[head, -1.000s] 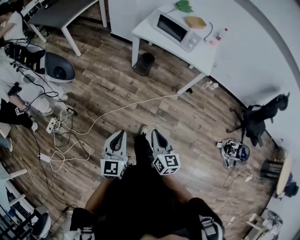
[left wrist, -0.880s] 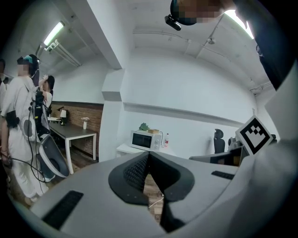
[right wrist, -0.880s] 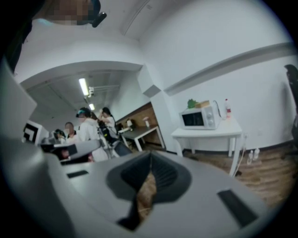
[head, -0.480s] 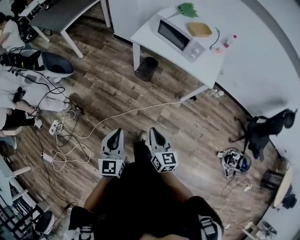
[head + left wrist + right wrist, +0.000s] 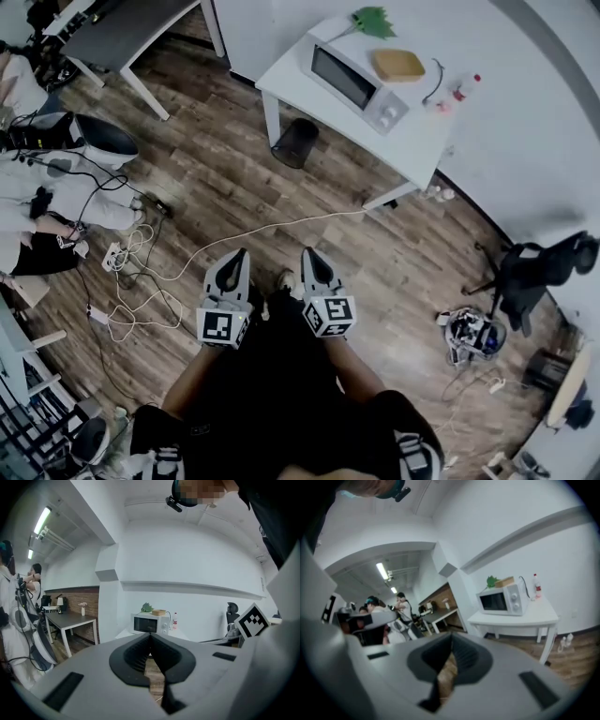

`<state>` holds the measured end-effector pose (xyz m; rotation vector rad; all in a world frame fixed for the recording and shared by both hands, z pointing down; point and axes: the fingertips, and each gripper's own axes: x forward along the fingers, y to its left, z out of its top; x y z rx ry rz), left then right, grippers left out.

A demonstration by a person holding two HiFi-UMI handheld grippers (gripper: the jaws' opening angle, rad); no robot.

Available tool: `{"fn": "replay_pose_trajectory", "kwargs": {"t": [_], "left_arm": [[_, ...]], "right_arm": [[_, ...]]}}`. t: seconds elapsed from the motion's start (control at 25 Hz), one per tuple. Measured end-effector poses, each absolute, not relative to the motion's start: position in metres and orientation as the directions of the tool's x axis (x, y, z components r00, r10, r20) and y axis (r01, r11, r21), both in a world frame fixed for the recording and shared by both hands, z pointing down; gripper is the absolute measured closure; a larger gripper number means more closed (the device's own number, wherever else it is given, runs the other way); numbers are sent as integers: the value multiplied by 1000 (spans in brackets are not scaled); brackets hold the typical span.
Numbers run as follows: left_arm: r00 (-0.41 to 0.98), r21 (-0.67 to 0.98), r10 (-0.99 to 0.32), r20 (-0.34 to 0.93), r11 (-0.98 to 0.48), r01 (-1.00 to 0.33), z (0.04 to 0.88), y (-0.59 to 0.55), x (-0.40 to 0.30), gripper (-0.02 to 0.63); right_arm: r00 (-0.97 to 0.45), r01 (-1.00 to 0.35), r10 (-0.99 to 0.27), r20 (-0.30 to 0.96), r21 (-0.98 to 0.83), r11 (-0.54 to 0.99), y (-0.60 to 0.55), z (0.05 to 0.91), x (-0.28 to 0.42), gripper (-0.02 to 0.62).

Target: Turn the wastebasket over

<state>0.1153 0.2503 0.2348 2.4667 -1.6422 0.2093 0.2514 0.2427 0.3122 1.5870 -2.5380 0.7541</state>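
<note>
Dark wastebasket (image 5: 294, 142) stands on the wood floor beside a leg of the white table (image 5: 424, 129), well apart from both tools, so nothing of the task looks done. Left gripper (image 5: 233, 258) and right gripper (image 5: 311, 255) are closed and empty; reaching, gripping and turning it over remain.
</note>
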Motion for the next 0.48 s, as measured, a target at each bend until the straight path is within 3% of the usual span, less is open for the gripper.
{"fn": "replay_pose_trajectory", "kwargs": {"t": [0.48], "left_arm": [[480, 59, -854, 198, -479, -876, 243, 187, 127, 571]], "right_arm": [[-403, -892, -859, 316, -347, 291, 197, 327, 259, 561]]}}
